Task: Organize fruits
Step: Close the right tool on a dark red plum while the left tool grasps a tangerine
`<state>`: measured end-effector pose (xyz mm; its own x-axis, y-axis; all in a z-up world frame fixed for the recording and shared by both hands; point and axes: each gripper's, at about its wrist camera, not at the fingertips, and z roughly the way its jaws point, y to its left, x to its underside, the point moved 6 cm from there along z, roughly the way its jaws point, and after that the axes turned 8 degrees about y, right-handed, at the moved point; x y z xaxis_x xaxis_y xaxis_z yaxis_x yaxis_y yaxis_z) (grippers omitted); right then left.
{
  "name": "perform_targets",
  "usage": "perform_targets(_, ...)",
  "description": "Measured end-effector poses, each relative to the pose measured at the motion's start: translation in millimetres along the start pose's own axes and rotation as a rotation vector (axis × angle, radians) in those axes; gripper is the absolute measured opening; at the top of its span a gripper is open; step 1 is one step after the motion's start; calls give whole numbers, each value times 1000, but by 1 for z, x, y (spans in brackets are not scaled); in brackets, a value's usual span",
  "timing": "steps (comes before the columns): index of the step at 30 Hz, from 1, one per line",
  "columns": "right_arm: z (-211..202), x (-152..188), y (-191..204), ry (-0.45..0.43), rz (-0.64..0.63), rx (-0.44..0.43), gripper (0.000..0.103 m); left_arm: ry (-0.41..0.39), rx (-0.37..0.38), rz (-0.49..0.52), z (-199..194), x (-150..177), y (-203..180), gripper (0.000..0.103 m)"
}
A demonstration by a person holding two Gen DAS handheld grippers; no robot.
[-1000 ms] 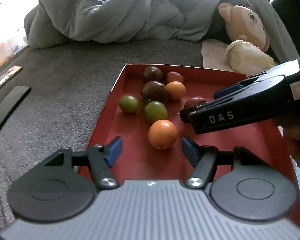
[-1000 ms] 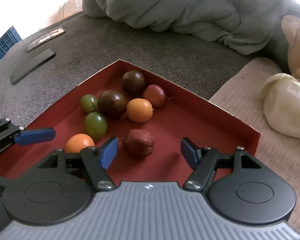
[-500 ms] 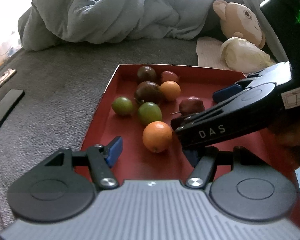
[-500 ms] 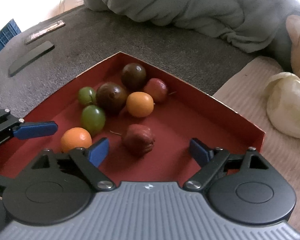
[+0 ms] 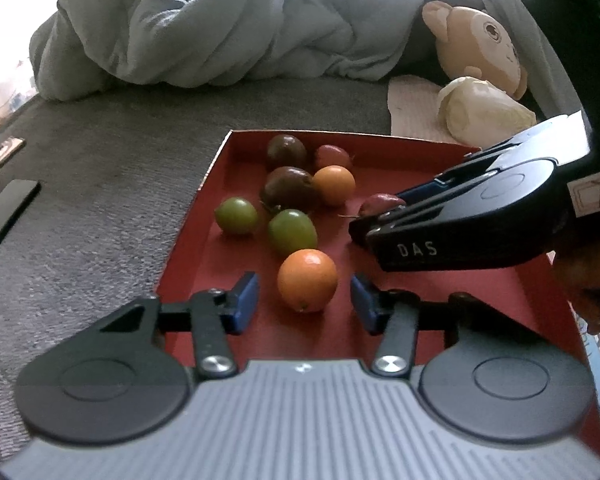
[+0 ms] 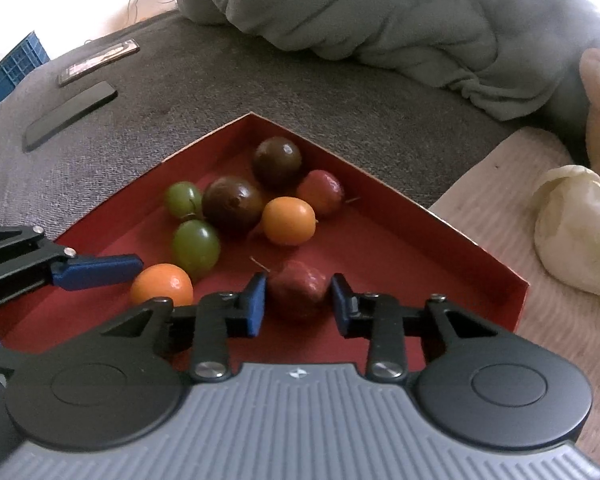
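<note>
The right gripper (image 6: 298,300) has its jaws around the dark red fruit (image 6: 297,294) at lower centre of its frame, the blue pads just beside each flank; whether they already press it I cannot tell, though the narrow spread suggests a pinch is about to land. That fruit lies alone, apart from the cluster at the back corner of the red tray (image 6: 440,220), which likely makes it the easy first pick.

The left gripper (image 5: 305,300) hangs low at centre frame, jaws spread wide either side of the nearer orange fruit (image 5: 307,280) without touching it (a second pick seems lined up). The green fruits (image 5: 292,231) sit just behind.
</note>
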<state>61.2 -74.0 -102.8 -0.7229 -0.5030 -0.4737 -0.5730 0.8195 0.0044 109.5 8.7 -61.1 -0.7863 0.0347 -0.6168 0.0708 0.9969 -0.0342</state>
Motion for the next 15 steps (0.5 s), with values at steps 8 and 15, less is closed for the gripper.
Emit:
perform_targets(8,-2,1,0,2,5,-6,39,19,27,-22,4,-2,2,37)
perform_targets(15,-6,3,3,19,6,-7,39,16,35,-25,4,-1,4,36)
